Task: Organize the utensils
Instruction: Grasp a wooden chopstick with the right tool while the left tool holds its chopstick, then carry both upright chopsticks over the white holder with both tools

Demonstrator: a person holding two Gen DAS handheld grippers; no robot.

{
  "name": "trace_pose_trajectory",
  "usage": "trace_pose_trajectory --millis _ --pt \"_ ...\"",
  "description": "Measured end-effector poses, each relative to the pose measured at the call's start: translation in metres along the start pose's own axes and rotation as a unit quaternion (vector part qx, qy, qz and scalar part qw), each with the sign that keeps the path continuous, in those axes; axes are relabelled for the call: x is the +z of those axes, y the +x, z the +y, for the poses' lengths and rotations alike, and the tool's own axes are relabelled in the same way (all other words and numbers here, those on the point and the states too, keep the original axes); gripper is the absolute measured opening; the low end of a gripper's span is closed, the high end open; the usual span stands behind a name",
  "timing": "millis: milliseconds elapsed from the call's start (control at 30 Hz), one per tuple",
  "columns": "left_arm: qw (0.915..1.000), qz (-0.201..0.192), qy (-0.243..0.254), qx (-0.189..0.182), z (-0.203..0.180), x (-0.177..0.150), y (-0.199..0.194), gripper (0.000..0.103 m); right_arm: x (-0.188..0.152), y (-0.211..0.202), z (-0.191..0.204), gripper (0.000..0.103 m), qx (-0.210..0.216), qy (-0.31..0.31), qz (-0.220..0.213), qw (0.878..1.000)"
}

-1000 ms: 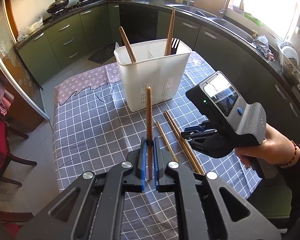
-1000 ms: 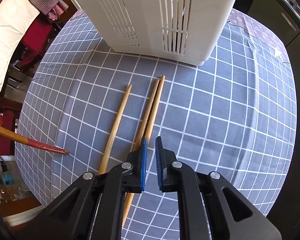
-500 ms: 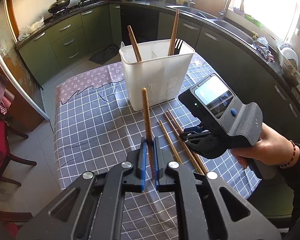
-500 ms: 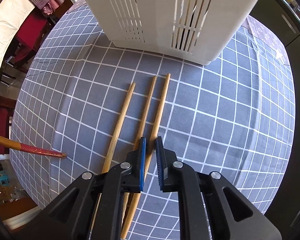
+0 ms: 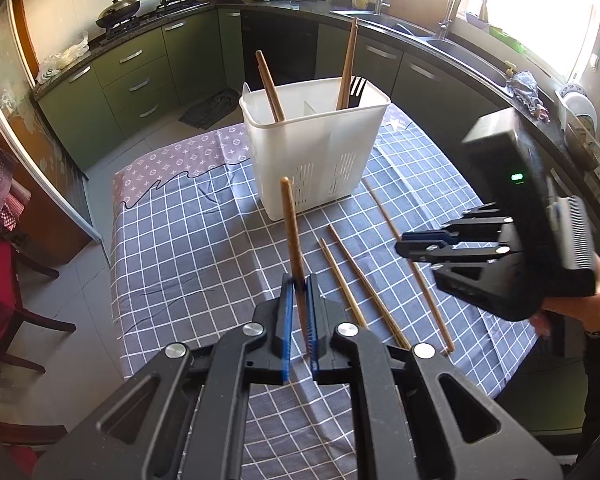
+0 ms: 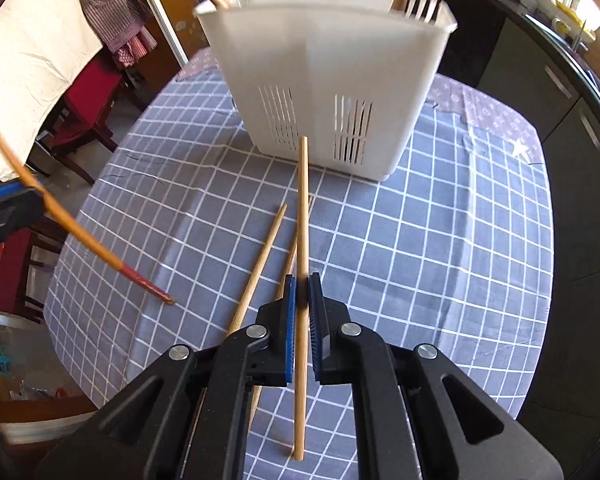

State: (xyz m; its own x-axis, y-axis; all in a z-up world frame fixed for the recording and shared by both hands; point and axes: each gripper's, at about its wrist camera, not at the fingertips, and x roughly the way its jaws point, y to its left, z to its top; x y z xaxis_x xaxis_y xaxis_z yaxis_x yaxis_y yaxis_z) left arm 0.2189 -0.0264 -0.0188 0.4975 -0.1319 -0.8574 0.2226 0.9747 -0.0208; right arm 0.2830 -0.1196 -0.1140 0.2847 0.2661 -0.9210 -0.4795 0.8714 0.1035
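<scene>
A white slotted utensil holder [image 5: 316, 148] stands on the checked tablecloth, with two wooden chopsticks and a black fork in it; it also shows in the right wrist view [image 6: 332, 80]. My left gripper [image 5: 297, 312] is shut on a brown chopstick [image 5: 291, 232] that points up toward the holder. My right gripper [image 6: 301, 312] is shut on a light wooden chopstick [image 6: 302, 220], lifted off the cloth. Two more chopsticks [image 6: 260, 264] lie on the cloth below it. The right gripper also shows at the right of the left wrist view [image 5: 428, 242].
The table's near and right edges [image 5: 512, 356] are close. Red chairs [image 6: 88, 104] stand beside the table. Kitchen counters and green cabinets [image 5: 132, 80] ring the room behind the holder.
My right gripper has closed on one of the three chopsticks and lifted it off the cloth. My left gripper has kept its chopstick and drawn back slightly.
</scene>
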Motion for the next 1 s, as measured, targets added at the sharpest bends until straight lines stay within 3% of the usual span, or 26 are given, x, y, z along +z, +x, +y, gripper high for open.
trace_pose_trajectory --millis 167,267,400,633,1000 --pt "1.0 0.001 0.001 0.004 -0.001 0.001 0.0 0.007 -0.027 -0.073 -0.014 0.007 0.02 0.001 -0.089 0.996" --pt "1.0 0.002 0.001 0.009 -0.002 0.001 0.0 0.007 -0.041 -0.099 -0.021 0.007 0.011 0.001 -0.118 0.993" --pt "0.9999 0.001 0.001 0.015 -0.005 0.001 0.0 0.007 -0.049 -0.109 -0.026 0.007 -0.002 0.0 -0.127 0.992" --pt "0.9998 0.003 0.003 0.018 -0.009 -0.001 -0.002 0.007 -0.048 -0.103 -0.023 0.007 0.013 -0.006 -0.129 0.992" --pt "0.9999 0.003 0.011 0.013 -0.014 0.007 -0.007 0.006 -0.043 -0.127 -0.028 0.007 0.022 -0.003 -0.155 0.988"
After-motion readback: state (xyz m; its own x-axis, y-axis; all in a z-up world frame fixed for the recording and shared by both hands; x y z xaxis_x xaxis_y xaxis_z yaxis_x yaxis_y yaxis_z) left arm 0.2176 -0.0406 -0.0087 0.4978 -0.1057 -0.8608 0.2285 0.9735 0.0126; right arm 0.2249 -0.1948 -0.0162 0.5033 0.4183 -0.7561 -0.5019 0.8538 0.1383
